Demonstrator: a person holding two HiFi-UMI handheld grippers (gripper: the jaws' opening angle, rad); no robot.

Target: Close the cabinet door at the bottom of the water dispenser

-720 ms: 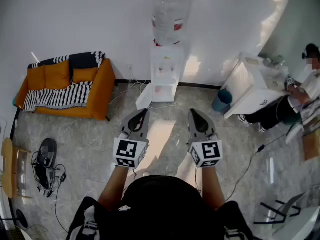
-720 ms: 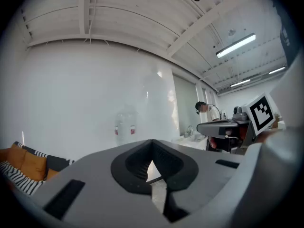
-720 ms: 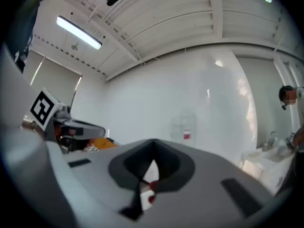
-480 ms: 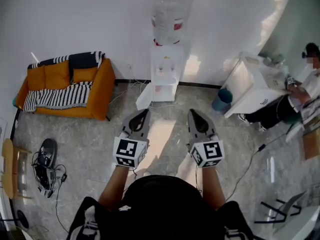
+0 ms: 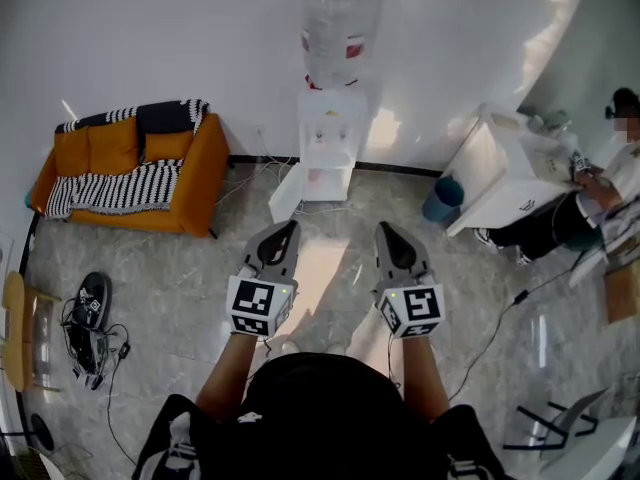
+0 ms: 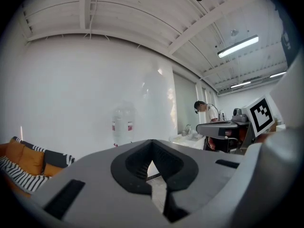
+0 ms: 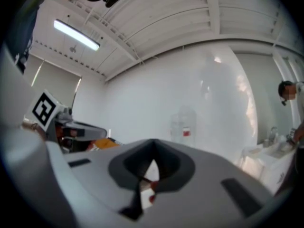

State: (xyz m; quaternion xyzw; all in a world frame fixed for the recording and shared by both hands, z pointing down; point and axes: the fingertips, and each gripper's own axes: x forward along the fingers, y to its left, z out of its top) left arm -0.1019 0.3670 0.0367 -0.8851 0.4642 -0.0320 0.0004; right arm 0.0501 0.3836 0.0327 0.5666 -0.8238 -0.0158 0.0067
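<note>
The white water dispenser (image 5: 328,143) stands against the far wall with a clear bottle (image 5: 335,38) on top. Its bottom cabinet door (image 5: 287,194) hangs open, swung out to the left over the floor. My left gripper (image 5: 285,230) and right gripper (image 5: 390,230) are held side by side well short of the dispenser, both pointing at it, both shut with nothing in them. In the left gripper view the bottle (image 6: 123,127) shows far beyond the closed left gripper (image 6: 152,144). The right gripper view shows the bottle (image 7: 183,125) beyond the closed right gripper (image 7: 152,151).
An orange sofa (image 5: 130,168) with a striped blanket sits left of the dispenser. A white table (image 5: 505,173) with a seated person (image 5: 610,188) is at the right, a blue bin (image 5: 442,200) beside it. Shoes and cables (image 5: 90,318) lie at the far left; a cable (image 5: 500,318) crosses the floor at right.
</note>
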